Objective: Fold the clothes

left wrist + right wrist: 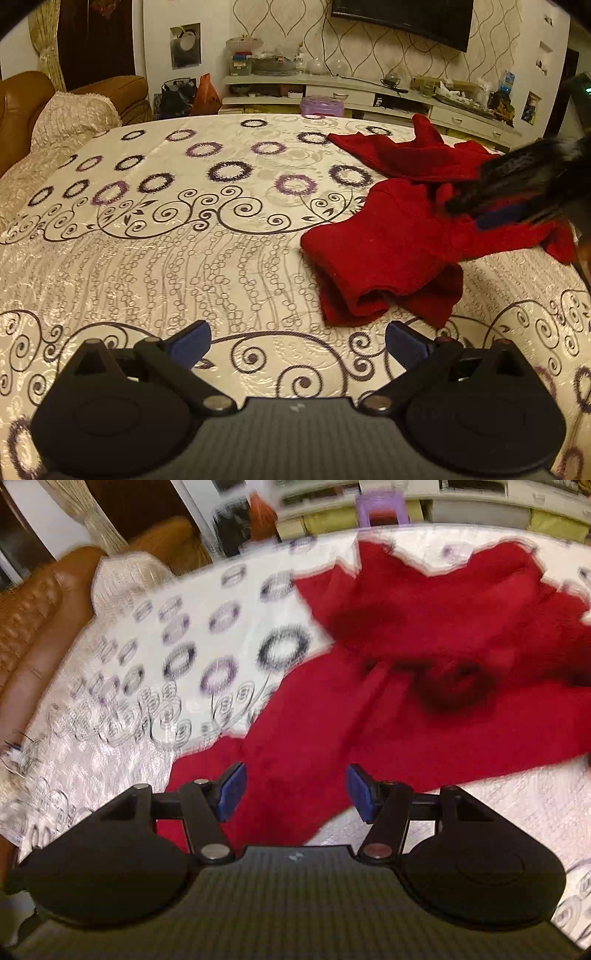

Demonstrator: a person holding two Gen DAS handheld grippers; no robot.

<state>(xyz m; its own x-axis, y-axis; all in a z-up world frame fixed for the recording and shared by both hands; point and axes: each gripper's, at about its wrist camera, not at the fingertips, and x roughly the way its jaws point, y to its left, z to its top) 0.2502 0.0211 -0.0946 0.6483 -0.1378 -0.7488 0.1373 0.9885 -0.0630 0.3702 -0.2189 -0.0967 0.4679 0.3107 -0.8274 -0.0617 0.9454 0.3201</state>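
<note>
Left gripper (297, 341) spread wide over bedspread (184, 258), holding nothing. Right gripper (295, 792) spread wide above red garment (424, 664), empty. No legible writing.

The left gripper (298, 341) is held low and level, its two blue-padded fingers (190, 343) spread wide apart with nothing between them. The right gripper (295, 792) is likewise spread, blue pads (231, 790) parted and empty (its view is smeared). From the left wrist camera it shows only as a dark blur at the right edge.
</note>
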